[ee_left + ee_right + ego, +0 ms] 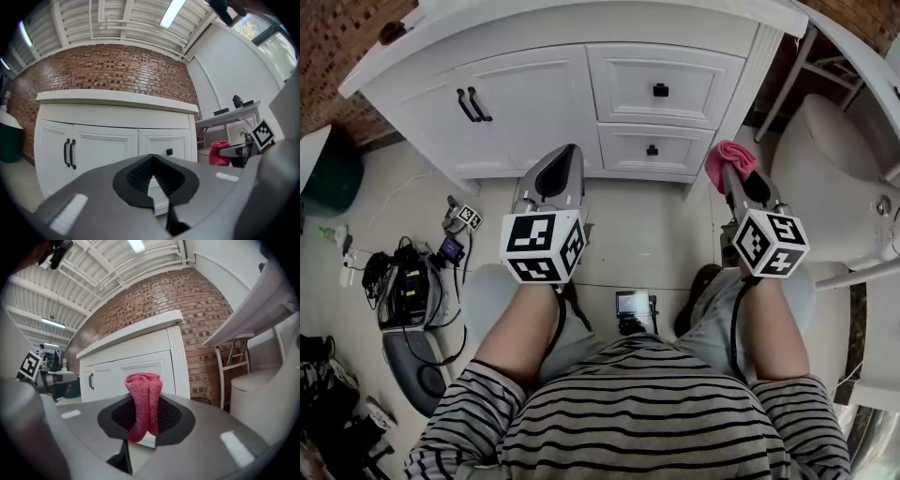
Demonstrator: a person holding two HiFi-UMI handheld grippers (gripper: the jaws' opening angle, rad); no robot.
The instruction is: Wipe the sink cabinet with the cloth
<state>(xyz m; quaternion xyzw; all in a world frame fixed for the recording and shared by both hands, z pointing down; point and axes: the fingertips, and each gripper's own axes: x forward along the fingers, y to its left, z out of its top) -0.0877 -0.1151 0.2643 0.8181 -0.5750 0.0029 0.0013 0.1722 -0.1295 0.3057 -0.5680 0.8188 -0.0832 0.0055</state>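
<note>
The white sink cabinet stands ahead with two doors on black handles and two drawers with black knobs; it fills the left gripper view and shows at the left of the right gripper view. My right gripper is shut on a pink cloth, which sticks up folded between its jaws, short of the cabinet's right corner post. My left gripper is shut and empty, pointing at the drawers without touching them.
A white toilet stands at the right, close to the right gripper. Cables, chargers and a dark bag lie on the tiled floor at the left. A green bin sits left of the cabinet. A phone lies on the floor by my knees.
</note>
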